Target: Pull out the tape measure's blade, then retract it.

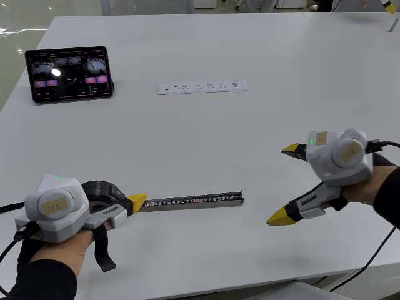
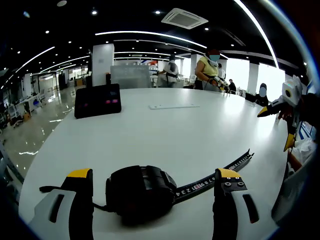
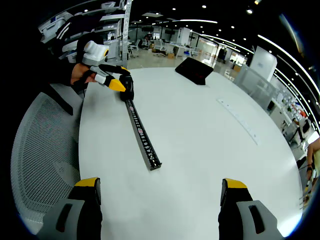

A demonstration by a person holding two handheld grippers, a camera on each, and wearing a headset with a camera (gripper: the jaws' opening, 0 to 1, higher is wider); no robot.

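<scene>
The black tape measure case [image 1: 100, 189] lies on the white table [image 1: 206, 144] at the lower left. Its blade [image 1: 190, 201] runs right along the table and ends in a hook near the middle. My left gripper [image 1: 125, 192] stands open around the case, its jaws on either side with gaps showing. In the left gripper view the case [image 2: 142, 192] sits between the jaws of the left gripper [image 2: 154, 174], and the blade [image 2: 239, 161] leads off to the right. My right gripper [image 1: 284, 184] hangs open to the right of the blade's end, holding nothing. The right gripper view looks past the right gripper [image 3: 161, 183] down the blade [image 3: 142, 137].
A tablet [image 1: 69, 74] leans at the back left and a white power strip [image 1: 202, 87] lies beyond the middle. The case's black strap [image 1: 103, 250] trails toward the near edge. A mesh chair [image 3: 45, 150] stands beside the table. Several people [image 2: 210, 67] stand beyond it.
</scene>
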